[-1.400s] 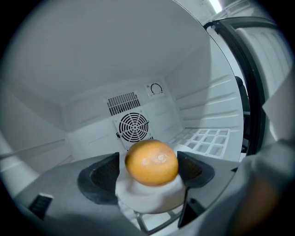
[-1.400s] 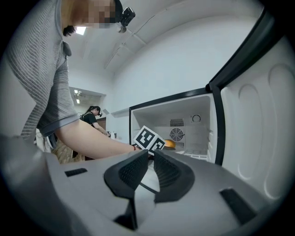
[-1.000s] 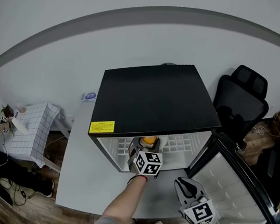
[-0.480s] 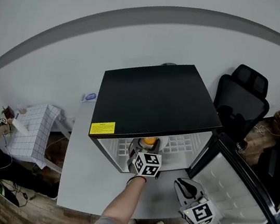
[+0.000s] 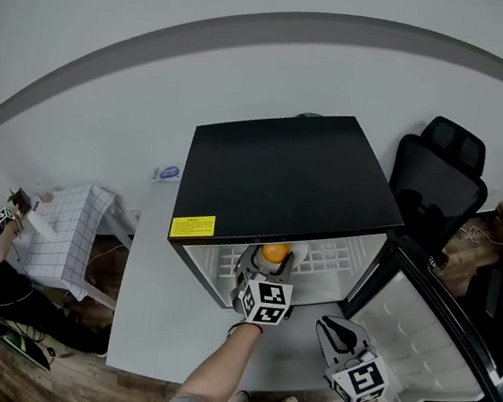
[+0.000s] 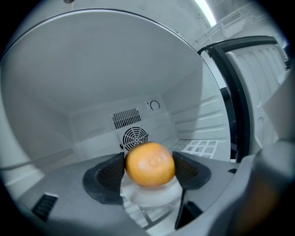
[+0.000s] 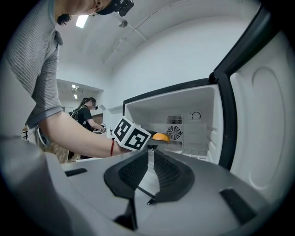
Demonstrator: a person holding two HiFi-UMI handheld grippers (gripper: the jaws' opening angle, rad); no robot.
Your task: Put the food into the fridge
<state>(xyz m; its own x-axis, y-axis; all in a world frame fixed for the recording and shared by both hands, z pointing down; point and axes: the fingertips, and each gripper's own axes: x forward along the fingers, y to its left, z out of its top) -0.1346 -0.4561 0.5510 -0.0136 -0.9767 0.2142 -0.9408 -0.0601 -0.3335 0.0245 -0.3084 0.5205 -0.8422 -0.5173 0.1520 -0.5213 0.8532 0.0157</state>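
The left gripper (image 6: 150, 171) grips the orange (image 6: 150, 163). The fruit sits squarely between the jaws, near their tips. One black pad (image 6: 112, 173) presses on its left side and the other presses on its right. The orange rises above the pads' top edges. Just under it, between the jaws' lower parts, is a white rounded thing (image 6: 150, 196); I cannot tell what it is.

Ahead of these jaws lies the inside of the fridge (image 5: 284, 177). The fan grille (image 6: 135, 137) on the back wall is straight beyond the orange. The wire shelf (image 6: 198, 146) lies ahead to the right. The open door (image 6: 258, 92) stands further right of the jaws. From the head view, the jaws and orange are just inside the fridge mouth, under its black top.

The right gripper (image 7: 148, 153) has its jaws together with nothing between them. It is outside the fridge, over the table (image 5: 147, 321) and near the door. The orange shows well ahead of its tips, slightly to the right, beside the left gripper's marker cube (image 7: 131, 133).
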